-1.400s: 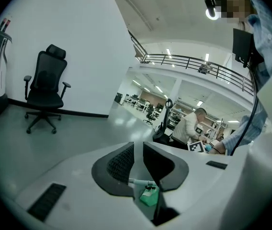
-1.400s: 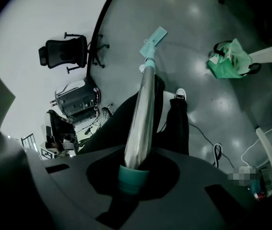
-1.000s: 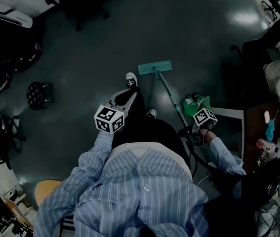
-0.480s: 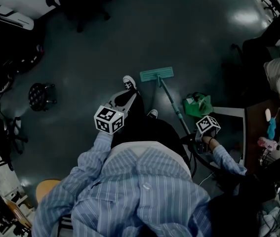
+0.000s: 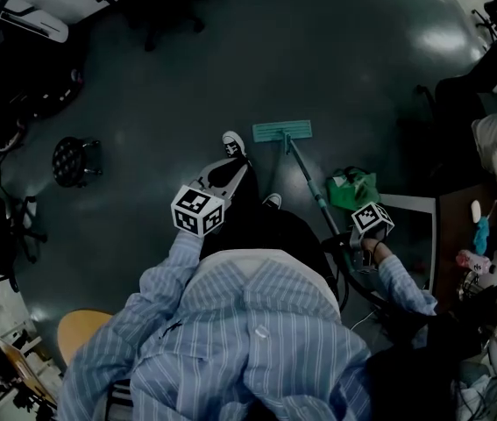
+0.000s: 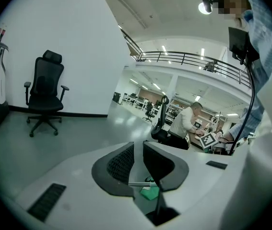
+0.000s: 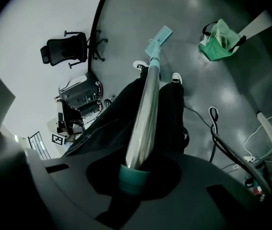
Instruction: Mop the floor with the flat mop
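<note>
R claw (image 7: 135, 172) pinches flat mop (image 5: 281, 131) pole, head on floor (image 5: 187, 68); L claw (image 6: 138, 161) pressed nearly together, empty.

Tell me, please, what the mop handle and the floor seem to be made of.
Mop handle: apparently polished metal, since it gives bright, mirror-like streaks in the right gripper view. Its teal end collar looks like matte plastic.
Floor: a smooth, glossy grey surface, perhaps sealed concrete or vinyl, because it shows bright reflected patches of light.
</note>
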